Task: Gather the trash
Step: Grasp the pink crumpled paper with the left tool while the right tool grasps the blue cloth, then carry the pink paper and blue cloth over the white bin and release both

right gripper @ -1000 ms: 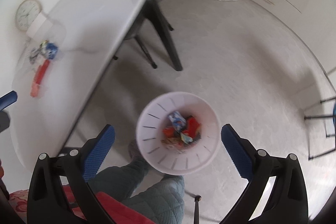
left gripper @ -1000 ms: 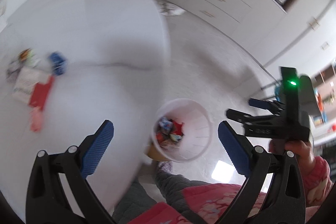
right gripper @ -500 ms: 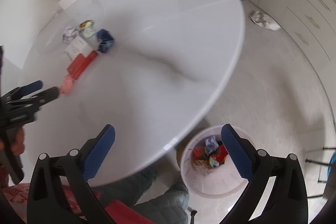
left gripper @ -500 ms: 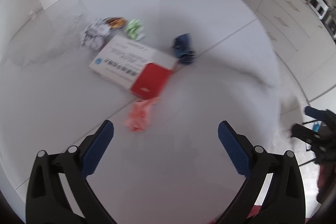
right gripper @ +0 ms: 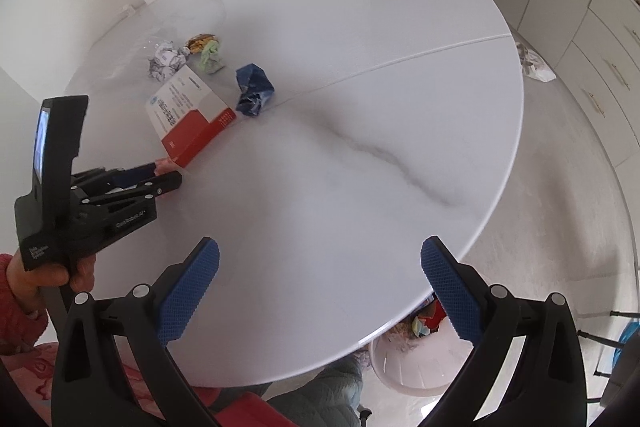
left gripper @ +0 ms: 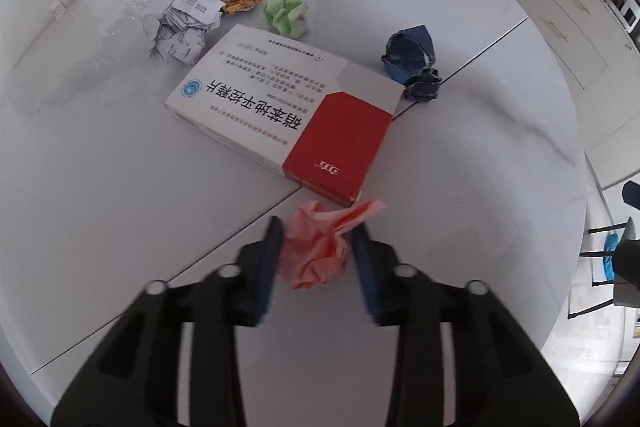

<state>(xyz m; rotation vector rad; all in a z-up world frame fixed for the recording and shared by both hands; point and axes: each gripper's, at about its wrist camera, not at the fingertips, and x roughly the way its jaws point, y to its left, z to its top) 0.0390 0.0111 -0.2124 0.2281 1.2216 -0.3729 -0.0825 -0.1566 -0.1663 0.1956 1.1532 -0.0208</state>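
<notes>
Left gripper pinching the crumpled pink wrapper on the white table, right gripper spread wide and holding nothing over the near table edge, red-and-white box just beyond the wrapper, blue crumpled wad farther right, green wad and white crumpled paper at the back, waste bin on the floor under the table rim.

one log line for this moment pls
left gripper: closing around pink crumpled wrapper on table | right gripper: open, empty | bin: under table edge

Glossy white marble-look bench, smooth, grey-veined. Crumpled pink paper wad, matt. Smooth red-and-white cardboard box. Knurled blue pads on matt black plastic hand-held gripper.
</notes>
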